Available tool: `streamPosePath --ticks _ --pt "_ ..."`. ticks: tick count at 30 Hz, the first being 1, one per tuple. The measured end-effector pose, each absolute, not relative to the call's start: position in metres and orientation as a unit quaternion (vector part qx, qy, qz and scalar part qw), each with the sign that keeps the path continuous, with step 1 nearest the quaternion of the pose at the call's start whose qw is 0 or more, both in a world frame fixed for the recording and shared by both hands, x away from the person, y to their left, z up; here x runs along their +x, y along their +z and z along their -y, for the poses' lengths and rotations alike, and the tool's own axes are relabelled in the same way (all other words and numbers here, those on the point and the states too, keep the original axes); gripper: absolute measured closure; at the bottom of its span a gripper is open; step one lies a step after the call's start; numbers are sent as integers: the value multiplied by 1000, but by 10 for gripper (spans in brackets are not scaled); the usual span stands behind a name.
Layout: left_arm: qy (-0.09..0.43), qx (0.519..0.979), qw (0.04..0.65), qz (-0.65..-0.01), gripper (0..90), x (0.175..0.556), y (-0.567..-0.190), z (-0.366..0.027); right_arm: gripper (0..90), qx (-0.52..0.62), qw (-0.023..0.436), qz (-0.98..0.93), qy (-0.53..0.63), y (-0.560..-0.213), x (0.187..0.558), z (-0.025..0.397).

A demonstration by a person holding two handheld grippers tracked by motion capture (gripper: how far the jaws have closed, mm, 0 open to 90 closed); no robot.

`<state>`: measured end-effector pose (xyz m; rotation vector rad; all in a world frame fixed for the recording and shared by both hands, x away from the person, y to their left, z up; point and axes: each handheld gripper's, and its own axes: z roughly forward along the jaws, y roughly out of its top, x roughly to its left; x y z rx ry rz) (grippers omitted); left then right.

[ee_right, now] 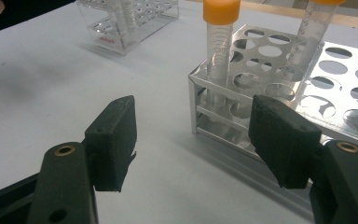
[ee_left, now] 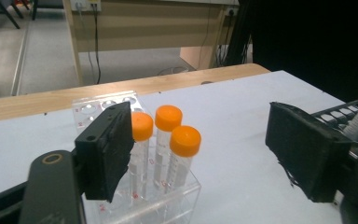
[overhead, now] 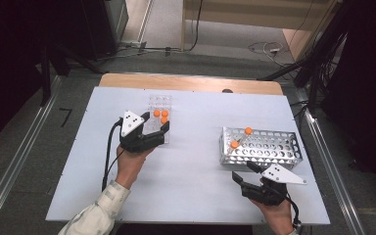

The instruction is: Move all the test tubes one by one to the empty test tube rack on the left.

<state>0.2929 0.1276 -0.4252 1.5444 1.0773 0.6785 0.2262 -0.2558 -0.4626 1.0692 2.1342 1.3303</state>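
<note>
Orange-capped tubes (ee_left: 168,140) are seated upright in the clear plastic rack (overhead: 158,115), three in a cluster at its near end; the holes farther back are unoccupied. The left gripper (overhead: 154,131) is positioned at the near end of that rack with its jaws spread wide and nothing held; in the left gripper view one jaw stands just in front of the leftmost tube, partly hiding it, while the other jaw is well apart on the white table (overhead: 191,181). Two further orange-capped tubes (overhead: 241,137) are seated at the left end of the perforated metal rack (overhead: 274,149), both tilted. The right gripper (overhead: 242,174) is held just beside the near left corner of the metal rack, jaws open and empty, with one jaw overlapping the rack's front wall in the right gripper view.
</note>
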Motion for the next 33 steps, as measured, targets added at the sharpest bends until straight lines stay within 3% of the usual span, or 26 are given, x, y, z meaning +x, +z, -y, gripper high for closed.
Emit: streamPosePath --ticks 15,33 --pt "266 678 531 -434 169 265 -438 -121 317 399 223 -752 476 -459 236 262" --pt "271 680 522 -437 169 249 -450 -133 342 427 254 -727 474 -456 265 269"
